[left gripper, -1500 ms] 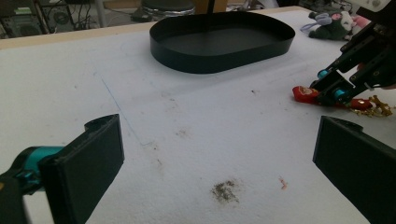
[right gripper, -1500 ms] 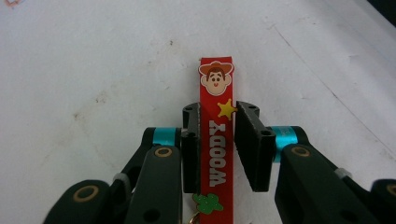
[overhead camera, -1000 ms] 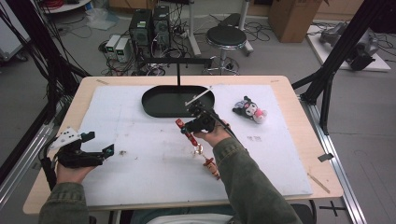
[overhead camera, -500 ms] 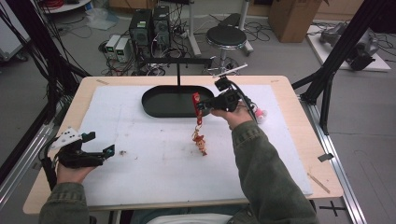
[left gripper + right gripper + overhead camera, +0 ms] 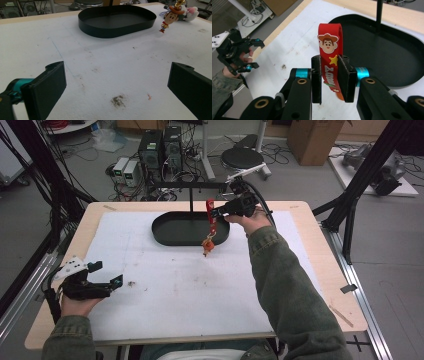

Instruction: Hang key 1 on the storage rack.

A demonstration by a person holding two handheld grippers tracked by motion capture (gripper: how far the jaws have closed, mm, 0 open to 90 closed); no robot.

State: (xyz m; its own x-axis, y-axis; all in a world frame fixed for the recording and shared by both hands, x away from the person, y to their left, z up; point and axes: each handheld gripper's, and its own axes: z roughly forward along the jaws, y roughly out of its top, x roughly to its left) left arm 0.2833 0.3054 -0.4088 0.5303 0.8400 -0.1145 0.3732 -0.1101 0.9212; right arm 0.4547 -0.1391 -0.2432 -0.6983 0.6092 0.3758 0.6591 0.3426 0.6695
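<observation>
While the right gripper [image 5: 216,213] is held raised over the black tray [image 5: 167,234], its jaws are clamped flat on the red strap [image 5: 331,60] of a keychain, and the loop of the strap stands above the jaws in the right gripper view. The small cowboy figure [image 5: 207,245] hangs free below the strap, over the near rim of the tray. The stand's horizontal bar [image 5: 185,185] sits just beyond and level with the gripper, on a thin post [image 5: 191,202] that rises from the tray.

Risks noted:
- The loop is narrow and the bar end is close; a misjudged approach is likely to strike the bar and tip the light stand.
- The grip is on smooth strap only; a snag on the bar could pull the strap through the jaws.
- The dangling figure may swing and catch the post or tray rim.

The left gripper [image 5: 105,282] rests at the near left of the white surface [image 5: 165,295], jaws wide apart and holding nothing, too far off to steady the stand. A plush toy [image 5: 188,11] lies beyond the tray, clear of the work.
</observation>
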